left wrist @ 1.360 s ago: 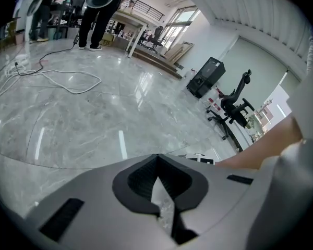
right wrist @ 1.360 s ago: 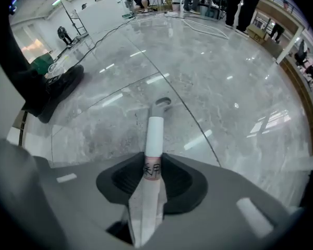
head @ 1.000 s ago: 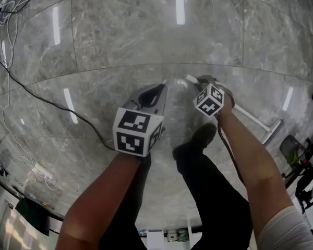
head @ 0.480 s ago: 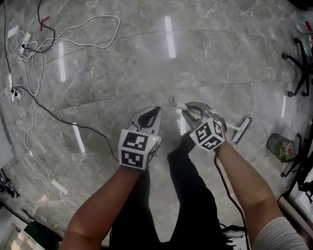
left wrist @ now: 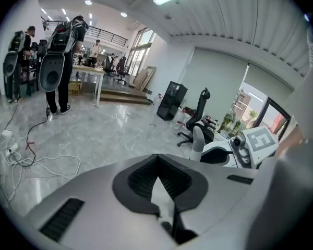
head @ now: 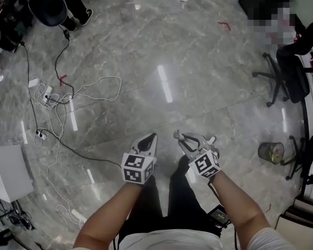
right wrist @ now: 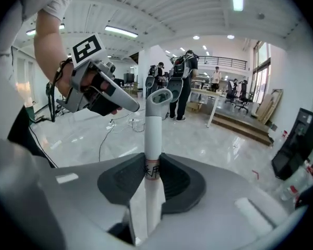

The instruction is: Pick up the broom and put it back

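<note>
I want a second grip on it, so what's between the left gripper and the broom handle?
Nothing. In the head view, only bare floor shows in the gap between the left gripper and the broom handle, which the right gripper clamps.

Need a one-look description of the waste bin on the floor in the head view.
On the grey marble floor, look to the right side, where black office chairs stand. Level with the right gripper and further right sits the waste bin. It is small, round, dark mesh with an open top, unlike the star-based chairs beside it.
</note>
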`<state>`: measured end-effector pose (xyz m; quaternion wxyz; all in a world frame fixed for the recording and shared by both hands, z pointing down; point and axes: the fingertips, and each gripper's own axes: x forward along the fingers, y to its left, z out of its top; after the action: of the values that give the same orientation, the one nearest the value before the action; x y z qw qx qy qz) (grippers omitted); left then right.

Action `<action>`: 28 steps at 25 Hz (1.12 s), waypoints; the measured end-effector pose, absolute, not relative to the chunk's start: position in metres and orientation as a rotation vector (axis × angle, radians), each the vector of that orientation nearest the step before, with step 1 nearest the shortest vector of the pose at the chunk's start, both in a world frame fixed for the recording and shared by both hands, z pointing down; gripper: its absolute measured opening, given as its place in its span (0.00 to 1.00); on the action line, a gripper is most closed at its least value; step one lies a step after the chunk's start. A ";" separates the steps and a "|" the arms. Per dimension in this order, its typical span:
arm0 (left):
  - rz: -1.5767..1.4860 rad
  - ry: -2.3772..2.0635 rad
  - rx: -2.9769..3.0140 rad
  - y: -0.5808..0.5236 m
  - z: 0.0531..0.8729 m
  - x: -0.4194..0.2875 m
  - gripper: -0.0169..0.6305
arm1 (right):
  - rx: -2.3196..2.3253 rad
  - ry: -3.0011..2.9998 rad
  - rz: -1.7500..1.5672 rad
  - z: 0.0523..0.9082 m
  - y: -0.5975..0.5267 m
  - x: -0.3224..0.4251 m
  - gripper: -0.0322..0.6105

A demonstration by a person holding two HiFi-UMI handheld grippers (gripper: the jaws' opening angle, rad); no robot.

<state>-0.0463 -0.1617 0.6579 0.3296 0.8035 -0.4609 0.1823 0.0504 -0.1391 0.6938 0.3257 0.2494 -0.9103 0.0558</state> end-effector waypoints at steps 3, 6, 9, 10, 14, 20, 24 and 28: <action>0.462 -1.203 2.158 -0.149 0.581 -0.038 0.03 | 0.746 -2.435 0.180 0.617 -0.131 0.055 0.18; 0.453 -1.212 2.220 -0.137 0.503 -0.038 0.03 | 0.800 -2.498 0.212 0.539 -0.115 0.048 0.19; 0.389 -1.279 2.286 -0.144 0.423 -0.036 0.03 | 0.839 -2.586 0.197 0.458 -0.115 0.035 0.19; 0.367 -1.303 2.303 -0.145 0.398 -0.036 0.03 | 0.860 -2.616 0.199 0.431 -0.114 0.030 0.19; 0.291 -1.395 2.344 -0.143 0.314 -0.047 0.03 | 0.983 -2.716 0.216 0.330 -0.118 0.011 0.19; 0.176 -1.583 2.369 -0.146 0.222 -0.081 0.03 | 1.029 -2.855 0.147 0.203 -0.129 -0.019 0.19; 0.086 -1.655 2.387 -0.149 0.178 -0.096 0.03 | 0.990 -2.909 0.068 0.158 -0.125 -0.032 0.19; 0.062 -1.672 2.423 -0.146 0.162 -0.095 0.03 | 0.968 -2.916 0.025 0.149 -0.117 -0.036 0.19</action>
<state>-0.0951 -0.1464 0.1620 0.0984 0.8188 -0.5651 0.0208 -0.0358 -0.1168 0.1489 0.0344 0.3150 -0.9484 0.0082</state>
